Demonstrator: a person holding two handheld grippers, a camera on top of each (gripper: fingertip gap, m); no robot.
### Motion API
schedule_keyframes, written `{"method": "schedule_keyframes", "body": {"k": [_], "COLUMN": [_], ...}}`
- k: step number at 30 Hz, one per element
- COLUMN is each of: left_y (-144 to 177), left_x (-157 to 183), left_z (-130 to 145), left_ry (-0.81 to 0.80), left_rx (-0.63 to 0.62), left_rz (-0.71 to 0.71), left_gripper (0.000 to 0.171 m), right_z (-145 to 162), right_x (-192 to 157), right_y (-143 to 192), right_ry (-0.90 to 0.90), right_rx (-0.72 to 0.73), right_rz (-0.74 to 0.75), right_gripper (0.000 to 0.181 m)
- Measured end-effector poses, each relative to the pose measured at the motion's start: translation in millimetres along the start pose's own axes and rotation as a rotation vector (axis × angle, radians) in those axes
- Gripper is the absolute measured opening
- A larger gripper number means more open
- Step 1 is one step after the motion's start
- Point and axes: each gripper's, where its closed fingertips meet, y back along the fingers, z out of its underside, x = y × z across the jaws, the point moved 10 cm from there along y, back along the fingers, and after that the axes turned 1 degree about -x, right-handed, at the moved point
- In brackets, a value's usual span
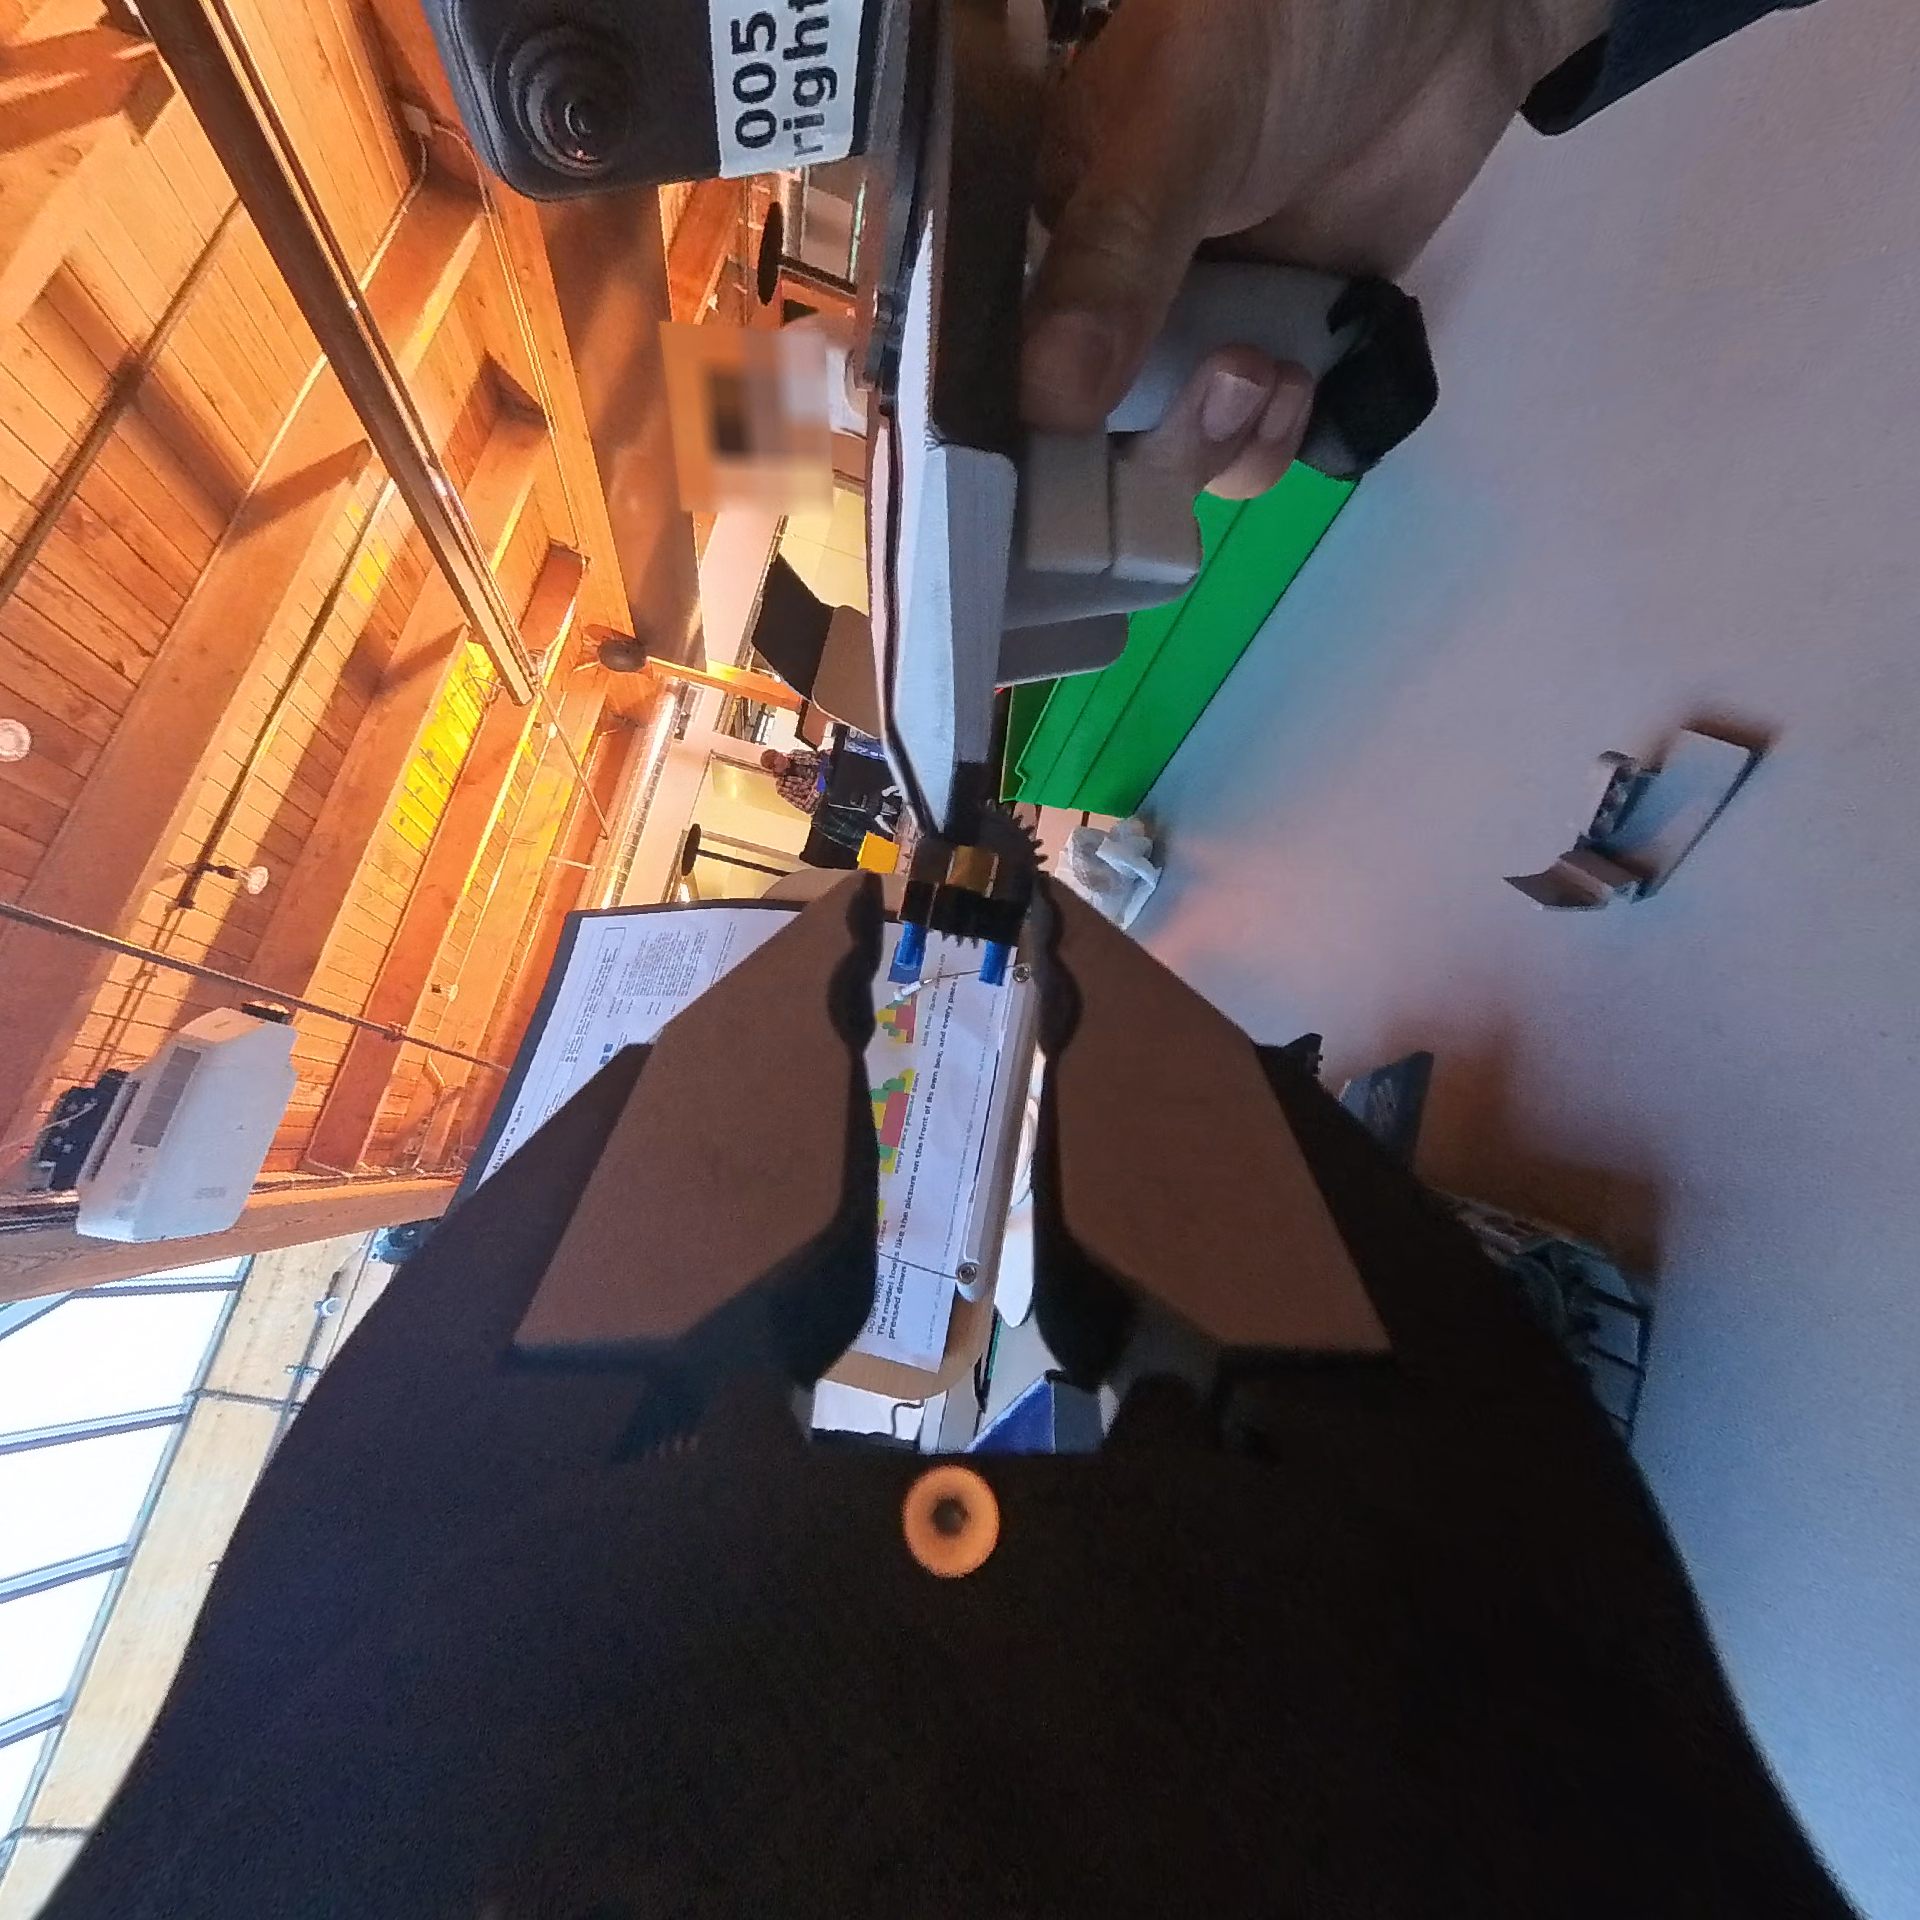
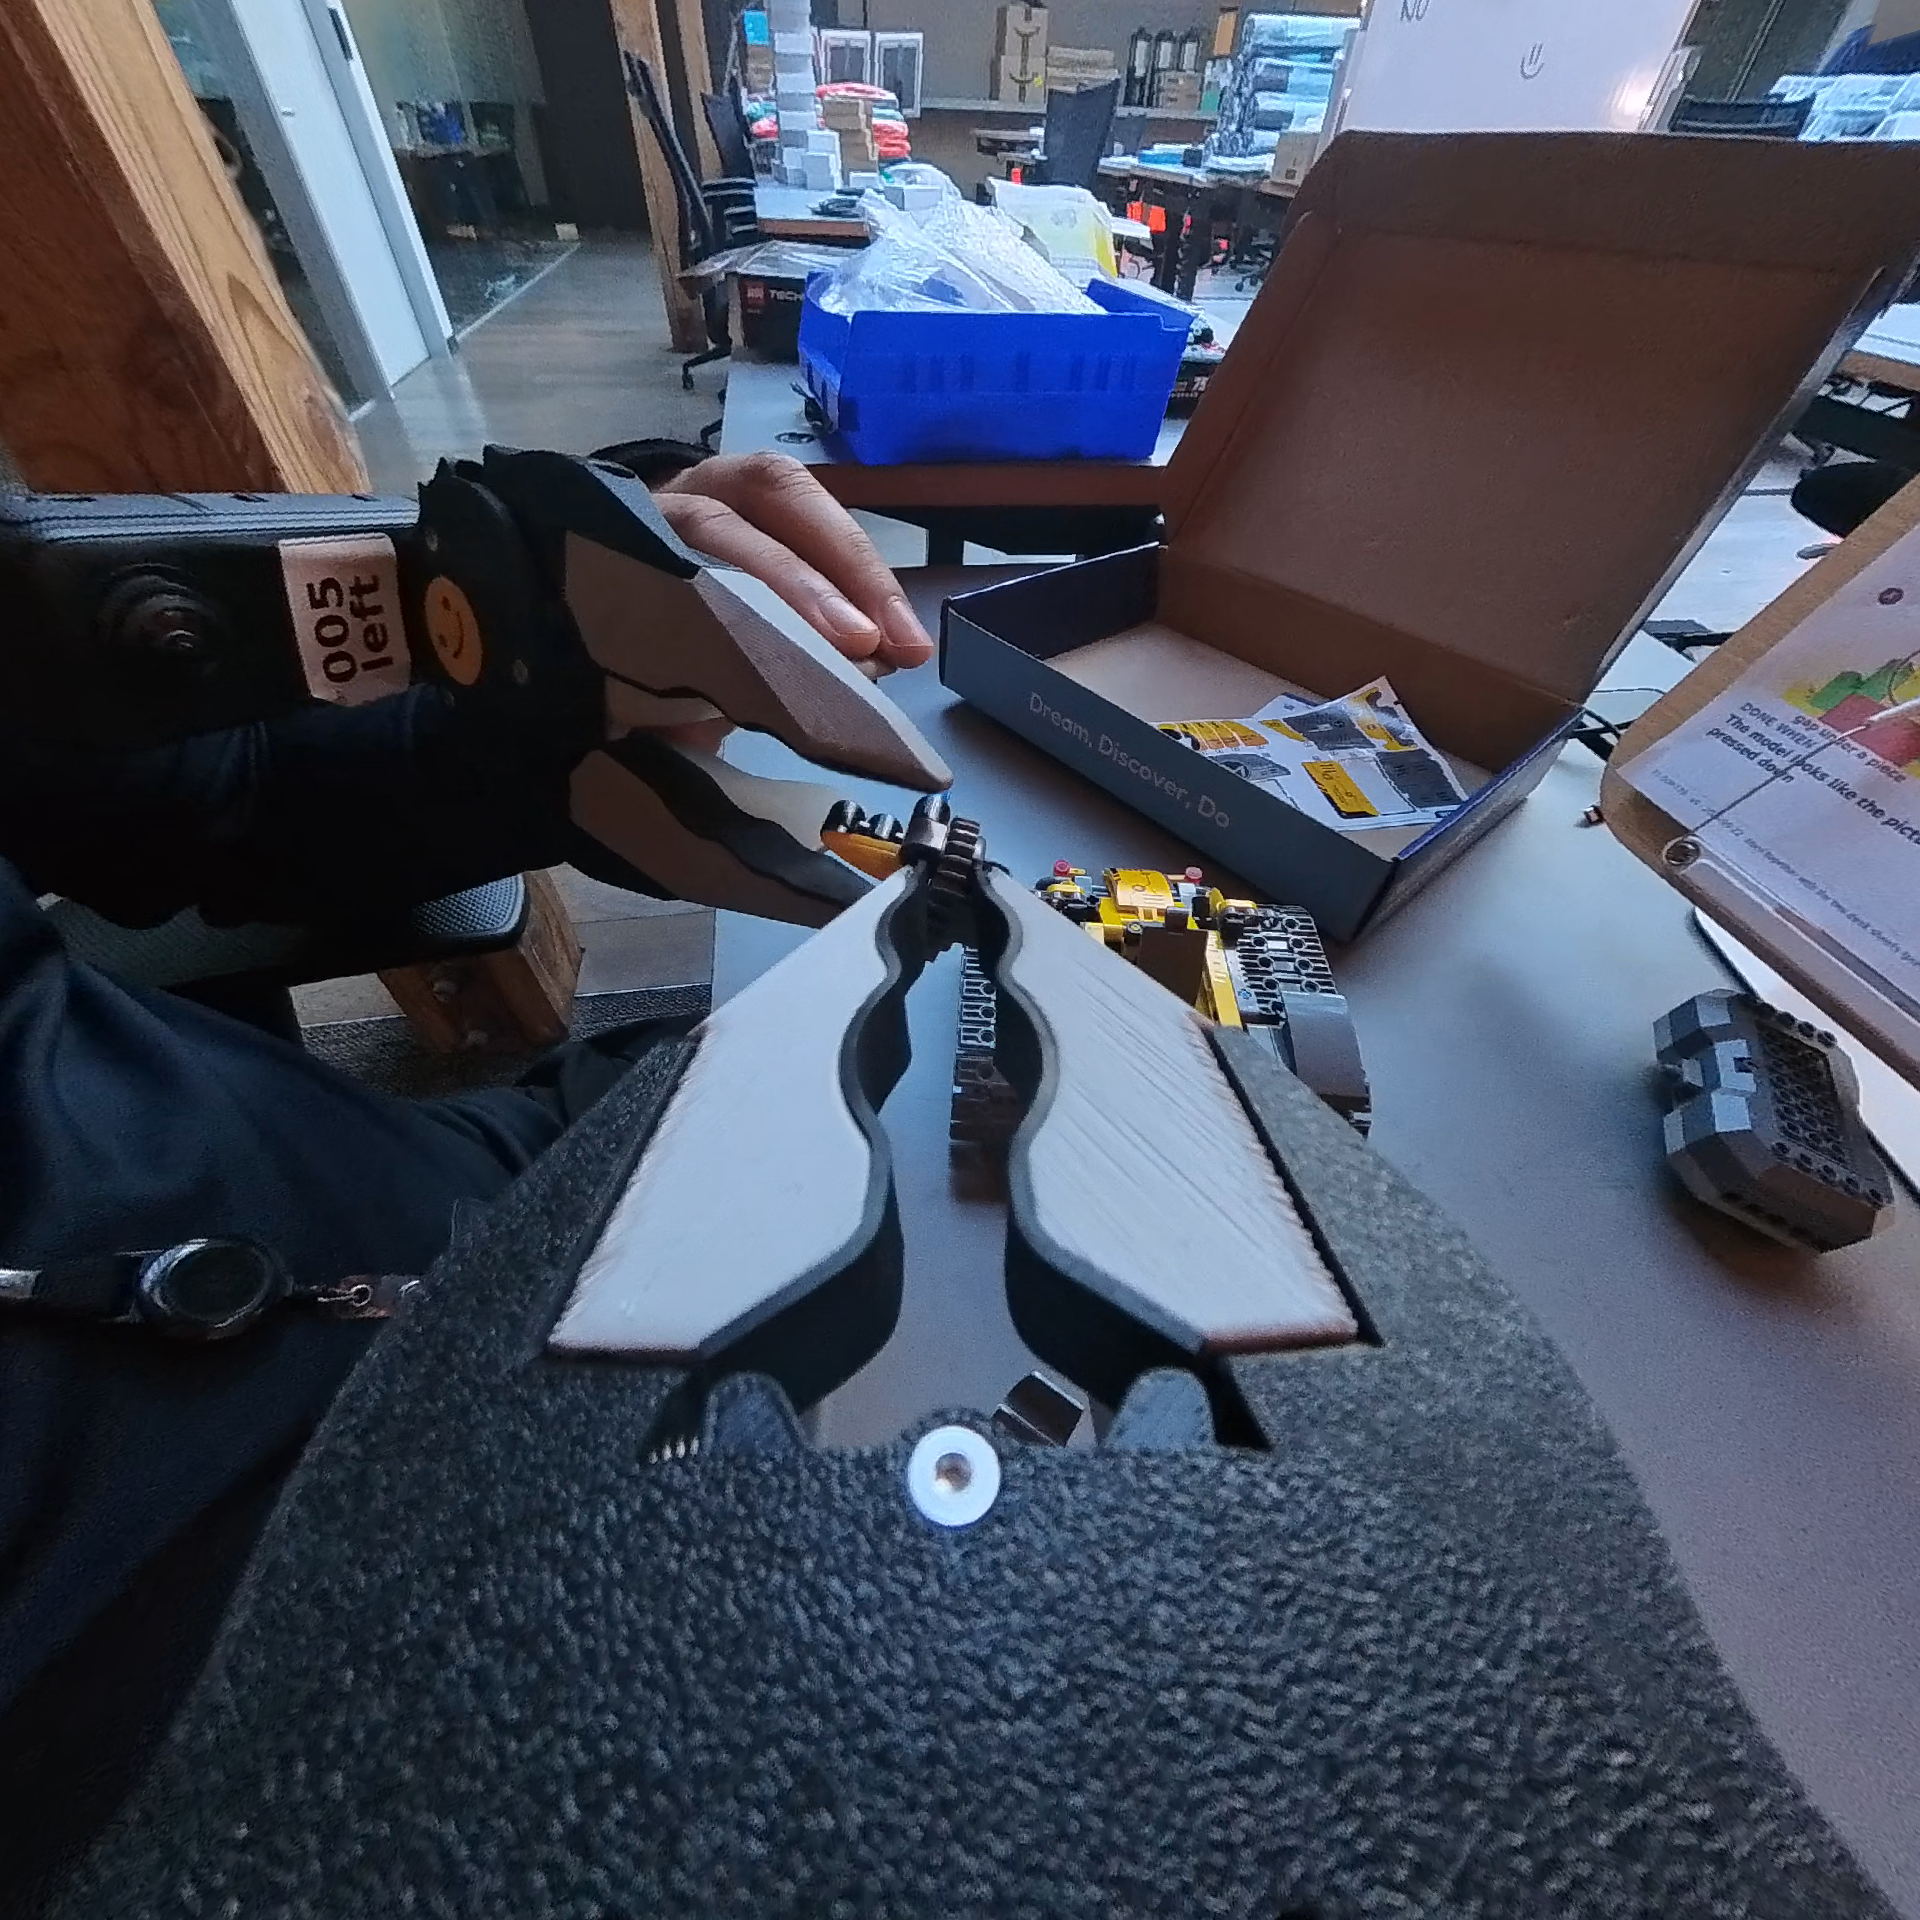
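Note:
A small black and yellow brick assembly (image 1: 940,894) with blue pins and a black gear (image 2: 951,857) is held in the air between both grippers. My left gripper (image 1: 956,914) is shut on the assembly, one fingertip on each side; in the right wrist view it (image 2: 894,831) comes in from the left. My right gripper (image 2: 948,883) is shut on the gear, and in the left wrist view it (image 1: 956,821) comes down from above. A yellow and black brick vehicle (image 2: 1174,935) with a black track (image 2: 982,1049) stands on the table just below.
An open cardboard box (image 2: 1143,790) with printed sheets stands behind the vehicle. A grey brick block (image 2: 1766,1122) lies at the right, under a board with instruction pages (image 2: 1787,748). A blue bin (image 2: 997,384) of bags stands far back. A wooden post (image 2: 135,260) is at the left. Only a small space, under 4 cm, lies between the two pairs of fingers.

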Motion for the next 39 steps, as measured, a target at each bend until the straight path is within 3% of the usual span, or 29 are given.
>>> {"method": "schedule_keyframes", "body": {"k": [7, 13, 19, 24, 34, 39], "left_y": [3.1, 8.5, -1.8, -4.5, -8.4, -11.0], "left_x": [-4.1, -13.1, 5.2, 6.2, 10.3, 9.8], "left_z": [3.1, 15.3, 14.3, 16.6, 18.0, 15.9], "left_ry": [0.010, 0.109, -0.014, -0.003, -0.001, -0.068], "left_rx": [0.000, -0.049, -0.121, -0.151, -0.181, -0.218], "left_rz": [-0.002, 0.087, 0.143, 0.153, 0.176, 0.101], "left_gripper": [0.025, 0.020, 0.012, 0.008, 0.003, 0.001], "right_z": [-1.2, 0.0, 4.5, 7.6, 9.2, 9.5], "right_x": [0.4, 0.8, -8.6, -13.5, -14.8, -9.6], "right_y": [3.5, 10.3, -3.1, -10.8, -16.9, -14.7], "right_ry": [0.024, 0.068, 0.195, 0.282, 0.293, 0.256], "right_rx": [0.005, -0.015, -0.132, -0.212, -0.240, -0.184], "right_rz": [0.005, -0.013, 0.056, 0.123, 0.173, 0.173], "right_gripper": [0.006, 0.006, 0.005, 0.005, 0.005, 0.005]}}
